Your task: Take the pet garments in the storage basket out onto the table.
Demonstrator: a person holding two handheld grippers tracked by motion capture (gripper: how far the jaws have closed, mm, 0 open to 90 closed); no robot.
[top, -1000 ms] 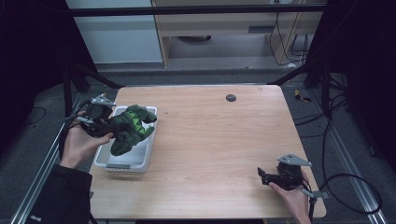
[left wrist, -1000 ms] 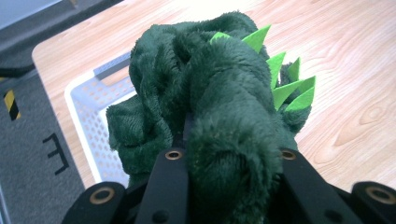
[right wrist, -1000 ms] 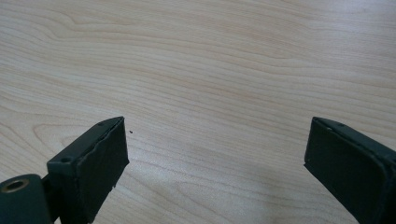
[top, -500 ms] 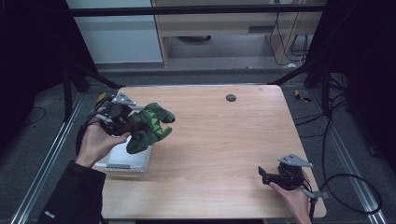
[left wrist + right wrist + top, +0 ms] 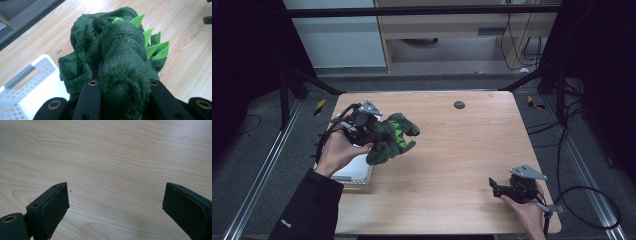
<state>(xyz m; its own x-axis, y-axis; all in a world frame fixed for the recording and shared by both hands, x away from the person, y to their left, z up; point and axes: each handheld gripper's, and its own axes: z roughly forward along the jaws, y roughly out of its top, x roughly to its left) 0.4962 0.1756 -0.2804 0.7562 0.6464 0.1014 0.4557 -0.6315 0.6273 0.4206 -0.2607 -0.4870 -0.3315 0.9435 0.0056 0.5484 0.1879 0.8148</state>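
1. Nearest the person, the right gripper [image 5: 496,189] sits low on the wooden table [image 5: 472,145] by its near right corner, held in the person's right hand [image 5: 524,210]. In the right gripper view its jaws stand wide apart with bare wood grain between them and nothing held.
2. A cable [image 5: 582,215] trails from that gripper off the right edge of the table and loops on the floor.
3. At the near left of the table lies a white perforated basket [image 5: 354,172], partly covered by the person's left hand [image 5: 337,150]. In the left gripper view its white corner with rows of small holes shows below and left of the toy.
4. Just beyond the basket, the left gripper [image 5: 369,131] is lifted above the table. Its jaws are clamped on a green plush dinosaur [image 5: 392,140]; in the left gripper view the dark fabric bulges between the two black jaws.
5. The plush dinosaur [image 5: 117,55] hangs in the air over the table's left part, just right of the basket and clear of it, with bright green felt spikes [image 5: 150,42] along its back.
6. Farther off, a small dark round mark [image 5: 459,104] lies near the table's far edge, well apart from both grippers.
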